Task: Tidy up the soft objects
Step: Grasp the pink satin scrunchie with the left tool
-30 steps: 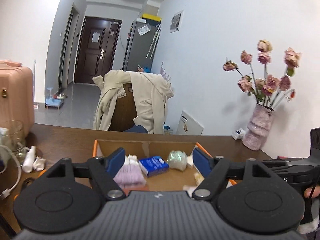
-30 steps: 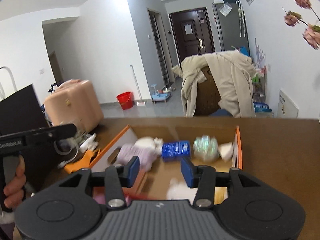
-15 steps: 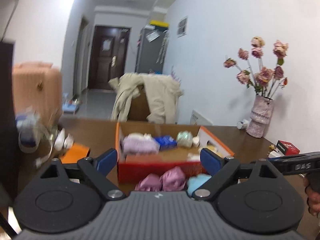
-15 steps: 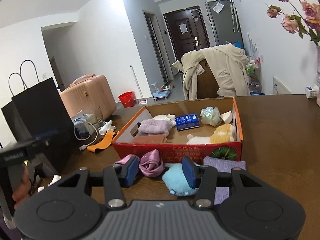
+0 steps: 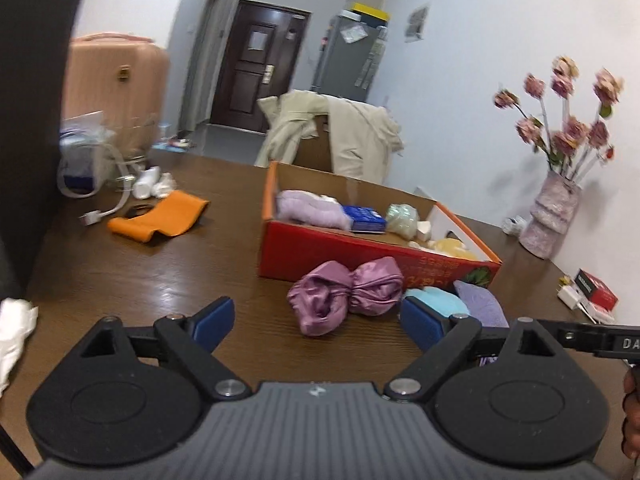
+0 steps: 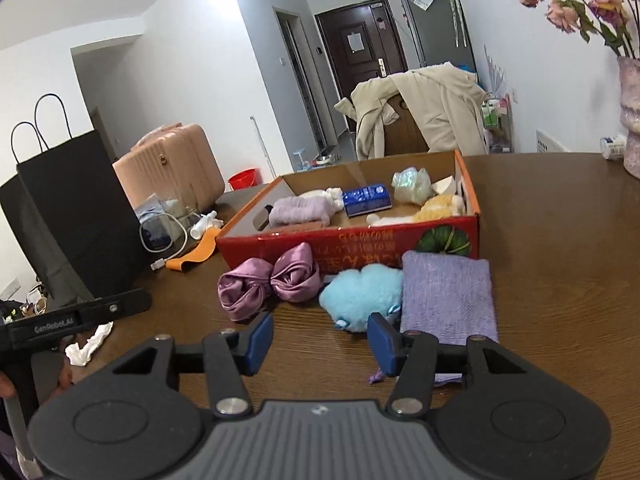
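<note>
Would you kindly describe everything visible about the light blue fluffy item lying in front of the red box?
The light blue plush is a small, rounded, fuzzy lump with lobed edges and tiny pale nubs along its near side. It lies loose on the wooden table, just in front of the red box. Its right edge meets the purple knitted cloth; the shiny purple satin bundle sits to its left. No tool touches it.

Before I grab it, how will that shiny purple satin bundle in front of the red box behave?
The shiny purple satin bundle looks crumpled and cinched in the middle, so it will probably flop and sag. Its glossy sheen suggests slippery fabric that may slide between the pads. It seems light and should not roll far on the brown wooden table.
</note>
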Available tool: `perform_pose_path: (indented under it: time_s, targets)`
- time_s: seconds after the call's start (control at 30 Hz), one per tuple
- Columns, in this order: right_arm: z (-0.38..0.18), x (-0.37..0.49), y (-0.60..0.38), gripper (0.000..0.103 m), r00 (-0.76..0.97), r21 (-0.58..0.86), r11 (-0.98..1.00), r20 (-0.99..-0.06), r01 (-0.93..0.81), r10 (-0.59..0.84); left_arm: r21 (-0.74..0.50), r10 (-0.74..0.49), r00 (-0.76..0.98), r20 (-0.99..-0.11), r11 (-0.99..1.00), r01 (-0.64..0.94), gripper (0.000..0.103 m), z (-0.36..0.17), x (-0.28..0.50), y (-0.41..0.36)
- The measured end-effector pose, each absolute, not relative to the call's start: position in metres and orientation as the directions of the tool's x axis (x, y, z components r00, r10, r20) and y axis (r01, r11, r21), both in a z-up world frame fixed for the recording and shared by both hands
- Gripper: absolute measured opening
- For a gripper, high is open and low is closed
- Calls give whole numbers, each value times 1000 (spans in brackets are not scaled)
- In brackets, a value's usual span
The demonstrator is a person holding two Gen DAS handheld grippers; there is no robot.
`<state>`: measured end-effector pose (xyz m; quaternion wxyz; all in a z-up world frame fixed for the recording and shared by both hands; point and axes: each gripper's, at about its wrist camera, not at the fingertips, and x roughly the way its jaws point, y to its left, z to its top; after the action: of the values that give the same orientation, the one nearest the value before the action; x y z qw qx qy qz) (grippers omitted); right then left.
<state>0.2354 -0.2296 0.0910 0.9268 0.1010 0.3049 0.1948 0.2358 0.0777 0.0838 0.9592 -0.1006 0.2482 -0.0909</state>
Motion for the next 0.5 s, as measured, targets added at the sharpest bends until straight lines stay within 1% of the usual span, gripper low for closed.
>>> perform_pose_path:
  time_s: [0.03, 0.13, 0.17, 0.2, 0.3, 0.33, 0.4, 0.43, 0.5]
  targets:
    - [88, 238, -227, 52, 736, 311, 901, -525, -301, 427, -224, -229, 857, -462, 965, 137, 91, 82, 244, 72]
    - [84, 252, -219, 51, 729, 307, 896, -524, -320, 440, -182, -229, 841, -491, 971, 158, 81, 71, 273, 60]
    - [83, 258, -217, 51, 728, 304, 896, -526, -322, 440, -173, -227, 836, -499, 972, 160, 75, 67, 283, 58]
    - [81, 265, -214, 51, 725, 300, 896, -529, -326, 441, -159, -224, 833, -505, 973, 165, 74, 61, 295, 57]
    - [76, 292, -203, 50, 722, 287, 895, -529, -341, 445, -106, -200, 818, -540, 980, 170, 65, 42, 328, 55]
    - [73, 304, -198, 49, 717, 285, 895, -537, -342, 445, -112, -206, 804, -558, 979, 173, 59, 36, 337, 57]
    - [66, 323, -188, 46, 703, 286, 893, -550, -348, 450, -191, -264, 778, -571, 964, 186, 56, 27, 348, 68]
    - [63, 333, -183, 46, 695, 285, 891, -557, -354, 455, -238, -299, 765, -570, 952, 194, 53, 23, 350, 74]
    - [55, 352, -171, 46, 684, 292, 886, -563, -360, 464, -286, -337, 754, -564, 936, 204, 48, 20, 350, 82]
